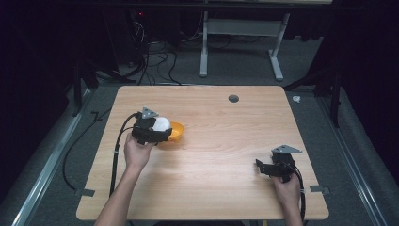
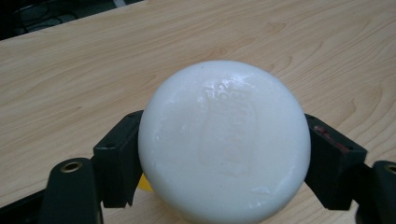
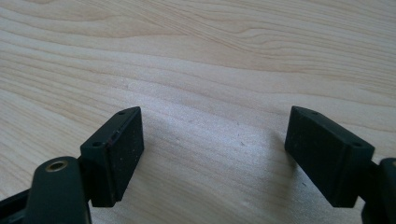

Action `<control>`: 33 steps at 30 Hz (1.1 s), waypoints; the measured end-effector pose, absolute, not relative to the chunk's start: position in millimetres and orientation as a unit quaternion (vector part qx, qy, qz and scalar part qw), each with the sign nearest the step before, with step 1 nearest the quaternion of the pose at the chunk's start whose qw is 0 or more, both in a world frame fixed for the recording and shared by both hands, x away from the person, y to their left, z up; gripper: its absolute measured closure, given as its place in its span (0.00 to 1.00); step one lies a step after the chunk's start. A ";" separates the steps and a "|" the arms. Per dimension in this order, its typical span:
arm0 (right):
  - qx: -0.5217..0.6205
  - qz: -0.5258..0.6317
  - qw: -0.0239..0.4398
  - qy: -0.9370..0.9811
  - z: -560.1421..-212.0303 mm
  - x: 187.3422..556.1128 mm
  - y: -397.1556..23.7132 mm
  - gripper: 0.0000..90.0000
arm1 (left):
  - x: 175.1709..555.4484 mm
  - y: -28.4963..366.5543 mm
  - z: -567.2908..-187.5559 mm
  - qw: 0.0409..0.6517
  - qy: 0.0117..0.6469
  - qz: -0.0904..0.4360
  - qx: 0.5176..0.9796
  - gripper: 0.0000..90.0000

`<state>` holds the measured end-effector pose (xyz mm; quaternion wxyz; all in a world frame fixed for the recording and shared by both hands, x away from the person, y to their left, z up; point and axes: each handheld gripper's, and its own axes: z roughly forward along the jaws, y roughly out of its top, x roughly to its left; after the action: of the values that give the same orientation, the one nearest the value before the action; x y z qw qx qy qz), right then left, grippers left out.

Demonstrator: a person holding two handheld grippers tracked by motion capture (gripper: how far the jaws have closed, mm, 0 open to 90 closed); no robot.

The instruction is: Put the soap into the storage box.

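The left gripper (image 1: 155,129) squeezes a round white ball (image 2: 224,142) between its two black jaws, one jaw pressed on each side of it, and in the high view the ball (image 1: 161,124) sits just above and beside an orange bowl (image 1: 177,131) on the left part of the wooden table (image 1: 221,141). The right gripper (image 3: 212,154) has its jaws wide apart with just bare wood between them. It rests low near the table's right front corner, far from the bowl.

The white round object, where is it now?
The white round object sits clamped in the left claw, at the table's left side, just beside the orange bowl.
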<state>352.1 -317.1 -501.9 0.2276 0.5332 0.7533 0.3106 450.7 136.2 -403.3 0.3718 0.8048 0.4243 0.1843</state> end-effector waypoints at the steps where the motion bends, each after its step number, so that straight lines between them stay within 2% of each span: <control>1: 0.533 0.311 0.228 0.753 -501.9 352.1 -317.1 0.23 | 451.9 135.6 -404.0 0.373 0.424 0.185 0.804 0.28; 33: 0.534 0.311 0.227 0.753 -501.8 352.1 -317.0 0.23 | 487.5 130.1 -441.5 0.336 0.474 0.172 0.795 0.28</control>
<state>352.1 -317.0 -501.8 0.2268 0.5341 0.7528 0.3108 487.5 130.1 -441.5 0.3364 0.7953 0.4741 0.1721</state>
